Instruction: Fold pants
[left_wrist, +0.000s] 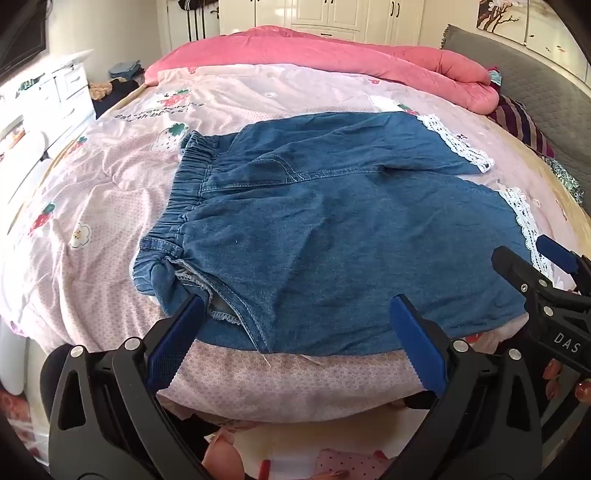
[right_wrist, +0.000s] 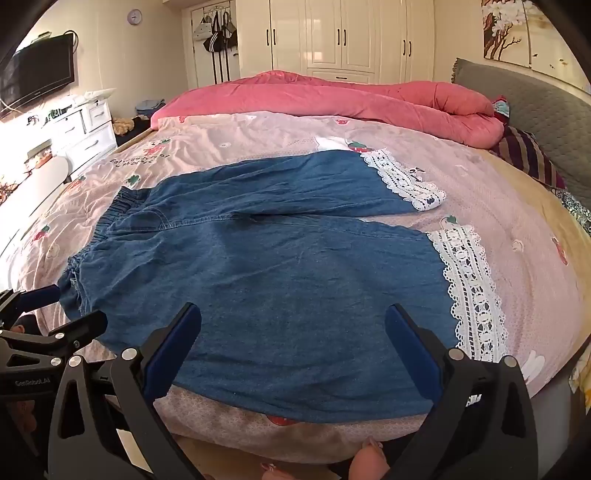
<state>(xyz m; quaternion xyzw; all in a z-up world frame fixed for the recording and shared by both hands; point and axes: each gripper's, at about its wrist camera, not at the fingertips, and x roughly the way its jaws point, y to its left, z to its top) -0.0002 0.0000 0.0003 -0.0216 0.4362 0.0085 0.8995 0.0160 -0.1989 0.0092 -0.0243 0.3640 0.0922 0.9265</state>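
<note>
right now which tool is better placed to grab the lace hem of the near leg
Right: the right tool hangs open near the blue denim pants' white lace hem; the left tool sits by the elastic waistband.

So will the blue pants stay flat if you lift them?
Probably not. The pants lie creased and limp on the quilt, so they would likely droop. Their lace hem looks delicate and might snag.

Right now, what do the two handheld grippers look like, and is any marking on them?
The left gripper and the right gripper look alike: black plastic frames with silver round bolts and two long fingers lined with blue ridged pads. In the left wrist view the right one bears white letters "DAS"; in the right wrist view the left one reads "GenRobot.AI". No cables or sleeves are visible.
</note>
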